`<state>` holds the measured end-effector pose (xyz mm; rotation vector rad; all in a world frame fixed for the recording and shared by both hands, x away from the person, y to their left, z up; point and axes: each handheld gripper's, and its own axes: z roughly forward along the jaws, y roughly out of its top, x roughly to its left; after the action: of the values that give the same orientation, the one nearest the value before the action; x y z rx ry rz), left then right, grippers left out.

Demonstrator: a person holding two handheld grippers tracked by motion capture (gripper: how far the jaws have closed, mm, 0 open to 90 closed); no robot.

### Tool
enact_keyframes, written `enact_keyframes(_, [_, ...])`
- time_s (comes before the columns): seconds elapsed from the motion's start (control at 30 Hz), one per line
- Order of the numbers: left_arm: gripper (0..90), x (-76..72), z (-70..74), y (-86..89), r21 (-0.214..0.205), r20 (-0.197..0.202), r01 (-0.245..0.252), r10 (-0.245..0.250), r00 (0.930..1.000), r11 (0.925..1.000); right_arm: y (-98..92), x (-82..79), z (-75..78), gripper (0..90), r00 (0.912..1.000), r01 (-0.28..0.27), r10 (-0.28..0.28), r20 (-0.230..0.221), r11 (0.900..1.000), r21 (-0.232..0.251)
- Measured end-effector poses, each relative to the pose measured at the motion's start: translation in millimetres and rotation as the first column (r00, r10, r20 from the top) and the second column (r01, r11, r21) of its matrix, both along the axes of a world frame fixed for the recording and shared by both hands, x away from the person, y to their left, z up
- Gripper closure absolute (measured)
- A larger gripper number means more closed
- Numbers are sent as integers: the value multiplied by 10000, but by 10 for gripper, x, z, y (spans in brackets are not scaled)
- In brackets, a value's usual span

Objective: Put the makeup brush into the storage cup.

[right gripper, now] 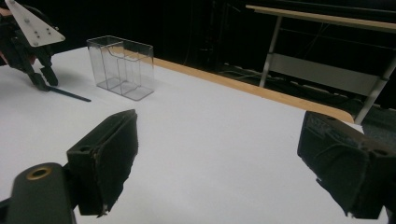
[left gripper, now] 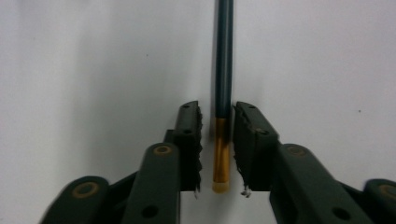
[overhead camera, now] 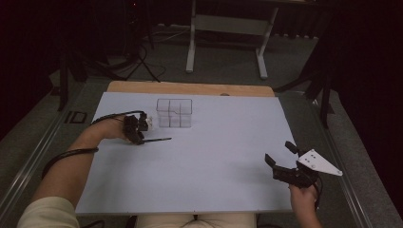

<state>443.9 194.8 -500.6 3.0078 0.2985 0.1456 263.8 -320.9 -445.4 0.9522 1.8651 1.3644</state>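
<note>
A thin dark pencil (overhead camera: pixel 159 139) with a gold end (left gripper: pixel 221 154) lies flat on the white table top (overhead camera: pixel 214 156), just in front of a clear compartmented box (overhead camera: pixel 174 113). My left gripper (overhead camera: pixel 139 138) points down over the pencil's gold end. In the left gripper view its jaws (left gripper: pixel 217 112) straddle that end closely; a thin gap shows on the left side and the right pad is almost touching. My right gripper (overhead camera: pixel 279 152) hovers wide open near the front right of the table, with nothing between its fingers (right gripper: pixel 109 158).
The clear box (right gripper: pixel 121 65) stands empty toward the back of the table. A wooden strip (overhead camera: pixel 190 88) runs along the far edge. Beyond it, a white-legged desk frame (overhead camera: pixel 228 28) stands on the dark floor. Cables trail from the left forearm.
</note>
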Motion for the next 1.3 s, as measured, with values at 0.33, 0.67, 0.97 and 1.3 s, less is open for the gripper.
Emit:
enact_keyframes(0.33, [844, -12, -1, -81, 555, -207, 772, -761, 9969, 9955, 4, 0, -1, 123, 10000, -24, 24, -30, 10000, -3])
enact_keyframes(0.67, [847, -91, 212, -97, -51, -301, 640, -641, 9975, 9979, -10, -22, 11, 123, 10000, 31, -31, 25, 10000, 17])
enact_keyframes(0.97, [848, -265, 467, -212, -481, -206, 904, -915, 9956, 9947, -13, -31, 13, 123, 10000, 59, -59, 32, 10000, 4])
enact_keyframes(1.3, [847, -463, 714, -387, -559, -132, 1270, -1279, 9917, 9903, -1, -33, 18, 123, 10000, -19, 19, 27, 10000, 26])
